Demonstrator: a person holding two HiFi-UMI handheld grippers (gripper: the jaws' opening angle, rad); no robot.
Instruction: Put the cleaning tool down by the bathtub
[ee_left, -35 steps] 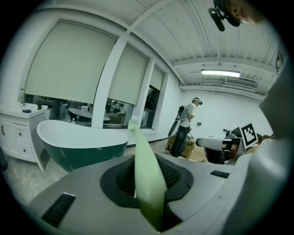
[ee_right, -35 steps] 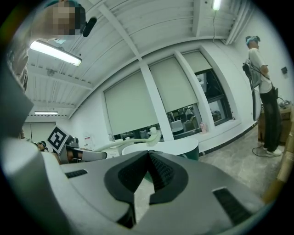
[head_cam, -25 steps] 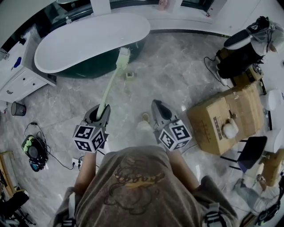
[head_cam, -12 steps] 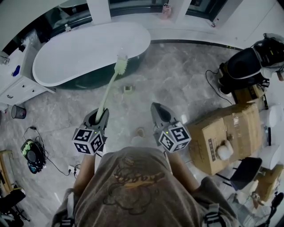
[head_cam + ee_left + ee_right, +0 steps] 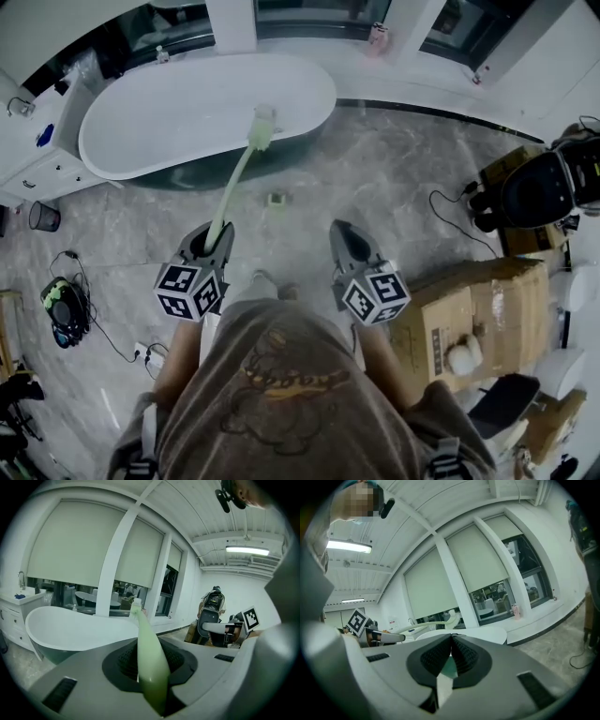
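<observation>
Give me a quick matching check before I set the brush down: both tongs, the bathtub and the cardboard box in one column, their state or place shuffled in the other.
1. left tongs
2. right tongs
3. bathtub
4. cardboard box

A. on the floor, at the person's right
B. closed on the green brush by its handle
C. closed, nothing between them
D. white, ahead by the windows

Pairs: 1-B, 2-C, 3-D, 4-A
</observation>
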